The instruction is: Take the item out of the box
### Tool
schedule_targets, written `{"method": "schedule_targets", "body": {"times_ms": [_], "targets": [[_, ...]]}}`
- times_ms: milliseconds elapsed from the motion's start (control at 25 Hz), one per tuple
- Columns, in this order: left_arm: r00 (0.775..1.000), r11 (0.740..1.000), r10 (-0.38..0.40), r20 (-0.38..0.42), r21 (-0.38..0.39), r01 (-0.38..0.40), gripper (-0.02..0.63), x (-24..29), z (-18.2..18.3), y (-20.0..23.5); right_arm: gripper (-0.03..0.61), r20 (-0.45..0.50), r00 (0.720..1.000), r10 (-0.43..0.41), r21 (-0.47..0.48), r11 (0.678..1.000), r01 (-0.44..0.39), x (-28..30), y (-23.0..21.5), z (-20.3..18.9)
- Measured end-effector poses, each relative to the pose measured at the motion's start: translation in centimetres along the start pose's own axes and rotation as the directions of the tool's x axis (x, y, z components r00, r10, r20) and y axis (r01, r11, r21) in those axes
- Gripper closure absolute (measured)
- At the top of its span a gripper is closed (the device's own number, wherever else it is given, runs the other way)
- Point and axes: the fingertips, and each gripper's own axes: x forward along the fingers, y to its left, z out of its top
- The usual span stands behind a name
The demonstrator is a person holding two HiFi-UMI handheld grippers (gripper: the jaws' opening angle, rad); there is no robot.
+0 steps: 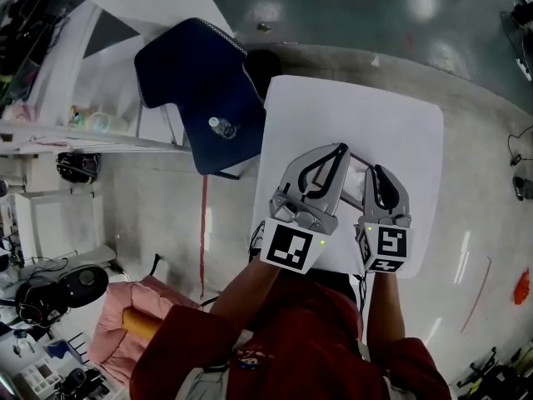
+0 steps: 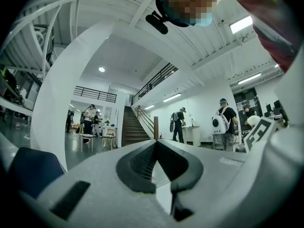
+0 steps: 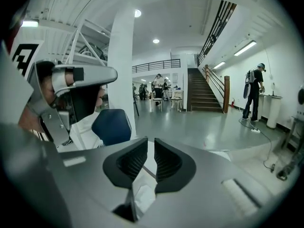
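Jaws meet on left gripper (image 2: 156,142), slightly apart on right gripper (image 3: 150,145).

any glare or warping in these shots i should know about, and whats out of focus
Head view: light patches glare on the glossy floor, while the white table is evenly lit. Left gripper view: fisheye bends the pillar into an arc. Right gripper view: the right claw looms soft up close, and the stairs behind look sharper.
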Motion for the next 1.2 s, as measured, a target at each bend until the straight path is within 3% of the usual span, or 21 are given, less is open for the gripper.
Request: {"method": "schedule_targets", "body": {"times_ms": [160, 400, 760, 920, 1200], "targets": [[1.0, 0.999, 0.026, 0.013, -0.048, -0.025, 0.611, 0.0, -0.8, 0.3, 0.526, -0.063, 0.998, 0.01, -0.017, 1.0, -0.011, 1.1, -0.1, -2.6], [0.999, 0.997, 0.038, -0.013, -0.06, -0.039, 0.611, -0.9, -2.3, -0.1, 0.515, -0.17, 0.985, 0.029, -0.045, 0.998, -0.037, 1.9, 0.1, -6.9], [0.998, 0.996, 0.044, -0.045, -0.074, -0.048, 0.611, -0.9, -4.2, -0.2, 0.49, -0.326, 0.942, 0.081, -0.031, 0.995, -0.096, 4.0, 0.0, -12.4], [0.997, 0.995, 0.055, -0.049, -0.076, -0.059, 0.611, -1.0, -4.8, 0.0, 0.484, -0.41, 0.902, 0.133, -0.012, 0.988, -0.151, 4.3, 0.9, -14.2], [0.995, 0.992, 0.082, -0.055, -0.092, -0.087, 0.612, -1.0, -5.7, 0.7, 0.477, -0.587, 0.794, 0.157, -0.072, 0.967, -0.245, 5.6, 1.8, -17.9]]}}
